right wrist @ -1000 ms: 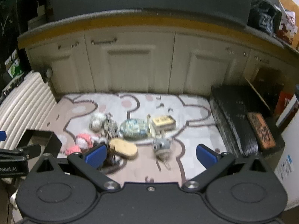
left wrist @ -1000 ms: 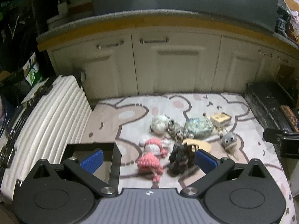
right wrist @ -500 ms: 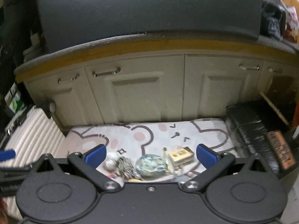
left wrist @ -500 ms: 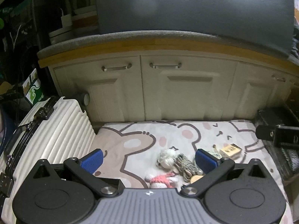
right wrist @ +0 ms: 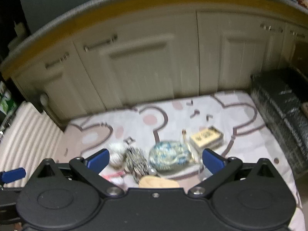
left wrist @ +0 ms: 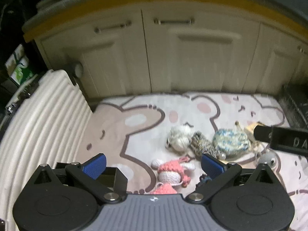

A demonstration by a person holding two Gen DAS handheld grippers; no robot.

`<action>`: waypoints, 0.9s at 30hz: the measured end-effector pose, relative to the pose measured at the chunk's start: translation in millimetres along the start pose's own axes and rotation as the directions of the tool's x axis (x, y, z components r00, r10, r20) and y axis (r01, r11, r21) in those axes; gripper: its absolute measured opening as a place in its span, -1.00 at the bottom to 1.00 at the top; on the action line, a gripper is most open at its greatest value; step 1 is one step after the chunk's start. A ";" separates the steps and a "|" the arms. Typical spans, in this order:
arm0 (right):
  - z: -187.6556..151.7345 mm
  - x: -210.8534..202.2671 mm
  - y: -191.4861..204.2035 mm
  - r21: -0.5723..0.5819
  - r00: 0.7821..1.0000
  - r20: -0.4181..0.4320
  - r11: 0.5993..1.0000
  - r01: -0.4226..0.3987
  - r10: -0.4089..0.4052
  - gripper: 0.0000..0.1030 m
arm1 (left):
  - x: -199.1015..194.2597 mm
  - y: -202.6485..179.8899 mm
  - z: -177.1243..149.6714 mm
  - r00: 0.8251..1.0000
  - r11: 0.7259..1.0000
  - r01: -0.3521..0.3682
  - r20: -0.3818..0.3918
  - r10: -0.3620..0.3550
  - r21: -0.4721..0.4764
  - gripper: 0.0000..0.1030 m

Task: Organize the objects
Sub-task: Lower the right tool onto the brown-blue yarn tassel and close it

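While the toys are lying bunched on the mat [left wrist: 119,134] beside the black box [left wrist: 115,175], both hand-held grippers, left [left wrist: 153,165] and right [right wrist: 156,158], are hovering wide open and empty, probably choosing a first pick.

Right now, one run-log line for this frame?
left gripper open, empty | right gripper open, empty | toys on mat | black box near-left

left gripper [left wrist: 154,163]: jaws spread wide, nothing between the blue pads [left wrist: 95,163], aimed forward and a bit down
right gripper [right wrist: 156,158]: jaws wide apart, empty, blue pads [right wrist: 212,160] clear
relative: the right gripper's body shows at the right edge of the left wrist view; both views motion-blurred
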State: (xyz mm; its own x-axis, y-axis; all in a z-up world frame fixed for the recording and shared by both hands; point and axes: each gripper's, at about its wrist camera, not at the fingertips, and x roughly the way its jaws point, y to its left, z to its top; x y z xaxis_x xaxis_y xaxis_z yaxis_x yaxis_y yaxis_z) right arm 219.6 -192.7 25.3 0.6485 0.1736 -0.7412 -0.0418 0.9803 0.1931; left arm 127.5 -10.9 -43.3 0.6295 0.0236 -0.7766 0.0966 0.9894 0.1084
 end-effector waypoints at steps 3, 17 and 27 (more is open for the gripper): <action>-8.5 15.8 -3.9 0.010 0.998 -0.045 0.999 -0.049 0.050 1.00 | 14.7 0.2 -6.9 1.000 1.000 -0.004 -0.027 0.004 0.017 1.00; -38.5 68.7 16.1 -0.065 0.966 -0.236 0.990 -0.129 0.110 0.79 | 48.4 1.4 -40.0 0.993 0.973 0.009 -0.118 0.020 0.233 0.99; -58.1 92.6 34.0 -0.172 0.934 -0.332 0.964 -0.201 0.135 0.64 | 55.5 5.2 -43.0 0.978 0.964 0.111 -0.196 -0.064 0.240 0.65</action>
State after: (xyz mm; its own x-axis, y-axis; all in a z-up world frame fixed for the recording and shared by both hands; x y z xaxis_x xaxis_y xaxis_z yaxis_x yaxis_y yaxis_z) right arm 234.1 -137.8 -74.1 0.3476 0.3260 -0.8792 -0.3011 0.9268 0.2246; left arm 129.8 1.7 -112.6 0.4583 -0.0122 -0.8887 0.3482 0.9224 0.1669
